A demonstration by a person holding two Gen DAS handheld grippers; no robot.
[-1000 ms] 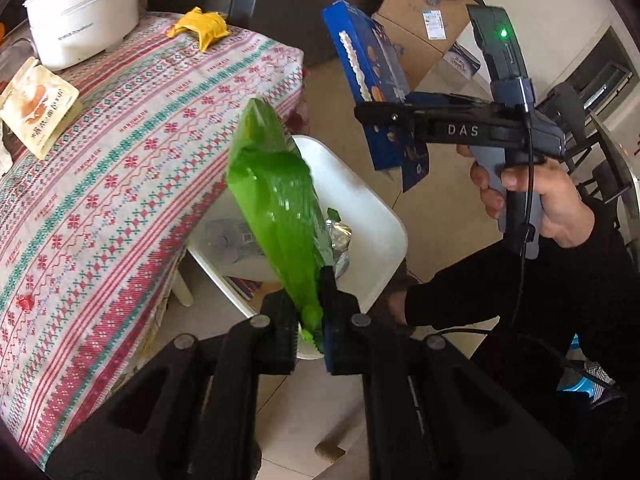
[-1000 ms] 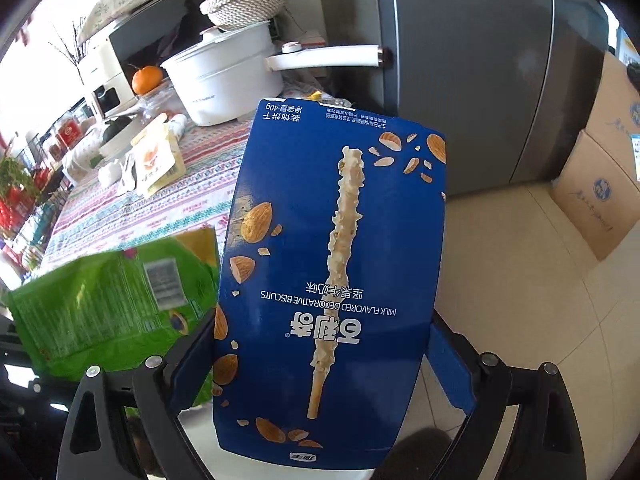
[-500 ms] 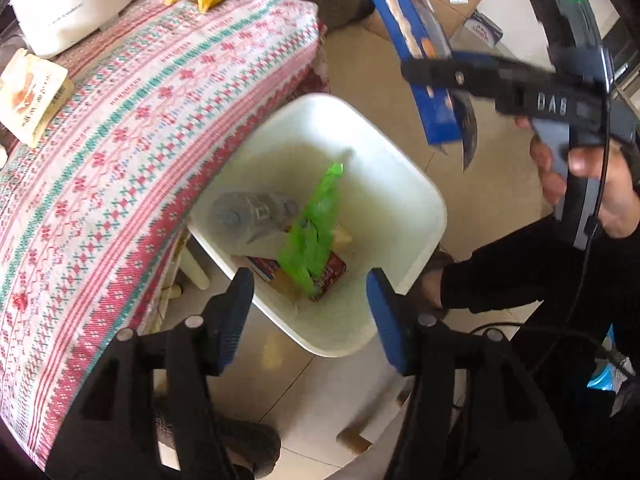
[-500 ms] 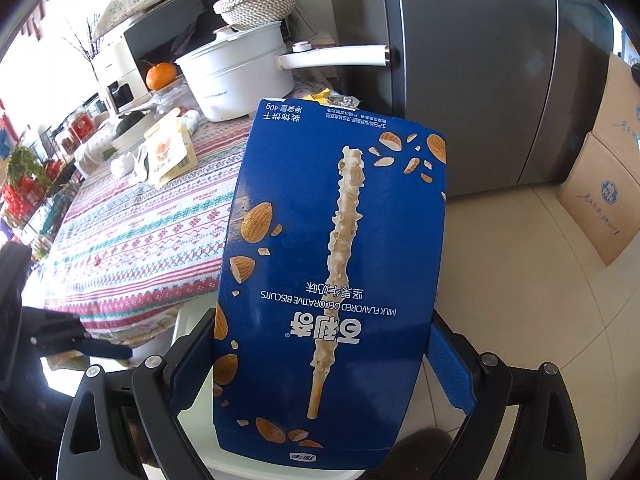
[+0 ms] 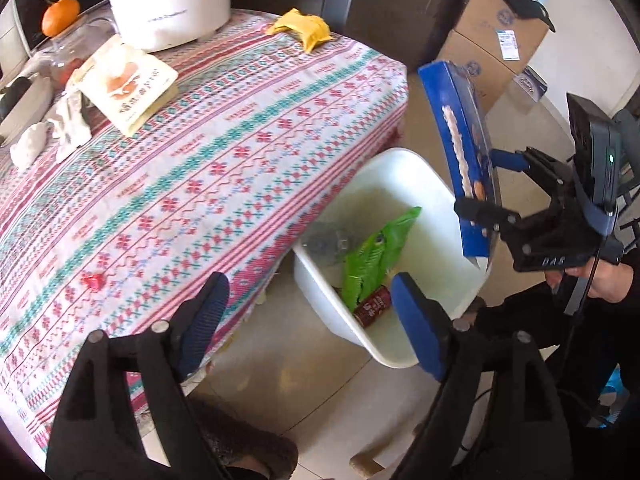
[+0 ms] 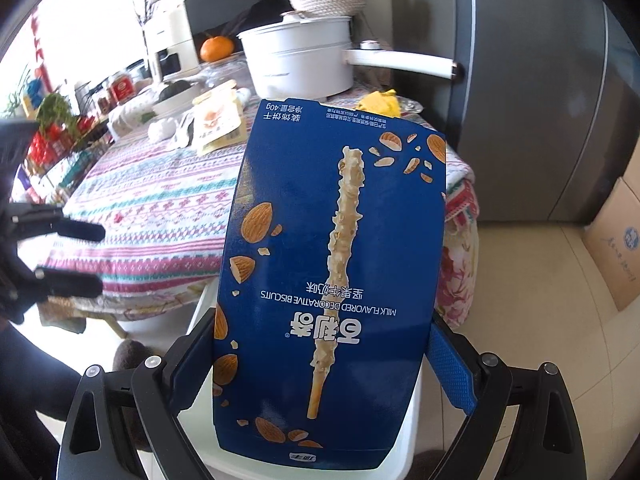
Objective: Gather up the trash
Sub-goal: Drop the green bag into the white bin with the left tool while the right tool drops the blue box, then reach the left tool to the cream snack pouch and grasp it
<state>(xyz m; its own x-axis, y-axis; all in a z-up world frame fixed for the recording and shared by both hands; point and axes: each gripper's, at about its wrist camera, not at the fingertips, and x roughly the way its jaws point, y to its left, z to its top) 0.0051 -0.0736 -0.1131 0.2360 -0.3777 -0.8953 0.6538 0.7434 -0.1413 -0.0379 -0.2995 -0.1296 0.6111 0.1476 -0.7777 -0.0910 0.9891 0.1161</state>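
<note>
One green bag (image 5: 374, 258) now binned (image 5: 432, 184)

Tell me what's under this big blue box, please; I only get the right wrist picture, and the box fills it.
Observer: A white bin stands on the floor beside the table; the blue box, clamped in the right gripper, hangs over its rim.
Visitor: Anything in the bin?
Observer: A crumpled green bag lies inside.
Visitor: Only that?
Observer: No, a dark red can pokes out at the bag's lower end.
</note>
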